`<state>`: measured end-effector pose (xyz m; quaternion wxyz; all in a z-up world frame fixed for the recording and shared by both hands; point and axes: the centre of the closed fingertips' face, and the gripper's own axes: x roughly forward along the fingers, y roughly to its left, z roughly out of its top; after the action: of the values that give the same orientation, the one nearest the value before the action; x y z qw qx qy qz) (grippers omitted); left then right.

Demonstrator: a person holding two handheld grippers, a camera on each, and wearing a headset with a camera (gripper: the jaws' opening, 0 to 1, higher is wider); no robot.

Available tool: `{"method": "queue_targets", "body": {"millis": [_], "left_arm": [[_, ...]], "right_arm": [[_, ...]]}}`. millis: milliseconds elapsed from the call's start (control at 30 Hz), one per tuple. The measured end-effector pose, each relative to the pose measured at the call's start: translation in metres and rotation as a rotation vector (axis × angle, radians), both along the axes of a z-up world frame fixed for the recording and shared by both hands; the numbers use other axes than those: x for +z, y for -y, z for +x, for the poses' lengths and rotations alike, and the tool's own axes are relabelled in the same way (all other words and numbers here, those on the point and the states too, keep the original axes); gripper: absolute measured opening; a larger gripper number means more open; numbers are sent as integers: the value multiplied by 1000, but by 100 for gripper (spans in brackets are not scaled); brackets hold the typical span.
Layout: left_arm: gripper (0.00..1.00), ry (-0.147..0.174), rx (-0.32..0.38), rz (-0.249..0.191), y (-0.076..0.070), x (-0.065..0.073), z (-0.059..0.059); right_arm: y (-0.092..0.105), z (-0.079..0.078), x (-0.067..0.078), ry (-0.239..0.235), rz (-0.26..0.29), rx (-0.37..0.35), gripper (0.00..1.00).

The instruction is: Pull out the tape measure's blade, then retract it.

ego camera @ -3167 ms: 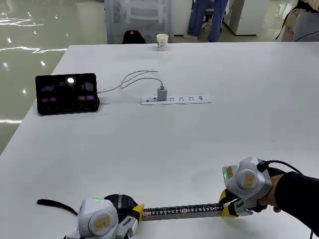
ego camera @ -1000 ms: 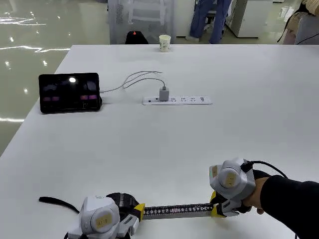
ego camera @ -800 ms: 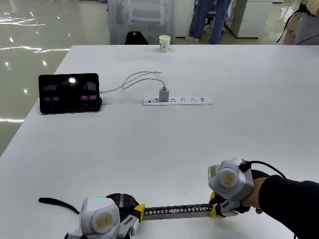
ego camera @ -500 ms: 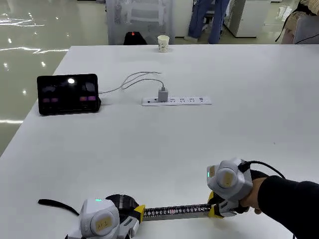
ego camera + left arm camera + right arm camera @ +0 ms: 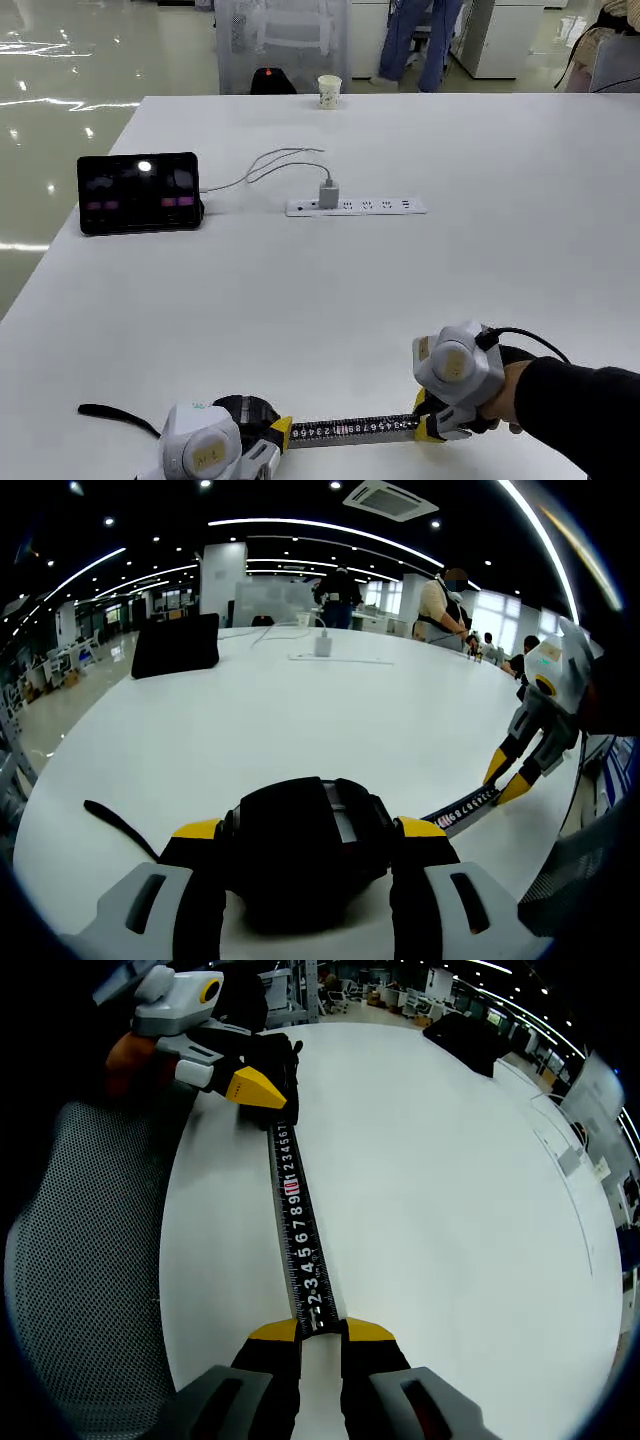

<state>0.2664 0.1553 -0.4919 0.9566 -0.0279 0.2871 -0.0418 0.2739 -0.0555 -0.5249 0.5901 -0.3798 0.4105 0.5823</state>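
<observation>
The black tape measure case (image 5: 305,835) lies near the table's front edge, and my left gripper (image 5: 310,830) is shut across it with yellow-tipped jaws. In the head view the case (image 5: 245,410) sits at the bottom left with the left gripper (image 5: 258,440) behind it. The blade (image 5: 350,430) runs right from the case, flat on the table. My right gripper (image 5: 322,1330) is shut on the end of the blade (image 5: 298,1230), near the 1 and 2 marks. The right gripper (image 5: 428,430) stands at the blade's right end. A black strap (image 5: 110,413) trails left of the case.
A dark tablet (image 5: 140,192) stands at the left. A white power strip (image 5: 350,206) with a charger and cable lies mid-table, and a paper cup (image 5: 328,88) sits at the far edge. A mesh chair (image 5: 90,1260) is by the near edge. People stand behind the table.
My right gripper has moved left toward the case with the blade's end in it, so less blade shows. The left gripper and the case have stayed in place.
</observation>
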Motion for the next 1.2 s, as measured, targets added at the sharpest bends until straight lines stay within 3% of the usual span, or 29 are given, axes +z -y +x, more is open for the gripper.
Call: {"method": "queue_targets", "body": {"millis": [1200], "left_arm": [[62,-3,-1,0,-1,0,-1]], "right_arm": [[-25,-3,0,-9,9,-9,11]]}}
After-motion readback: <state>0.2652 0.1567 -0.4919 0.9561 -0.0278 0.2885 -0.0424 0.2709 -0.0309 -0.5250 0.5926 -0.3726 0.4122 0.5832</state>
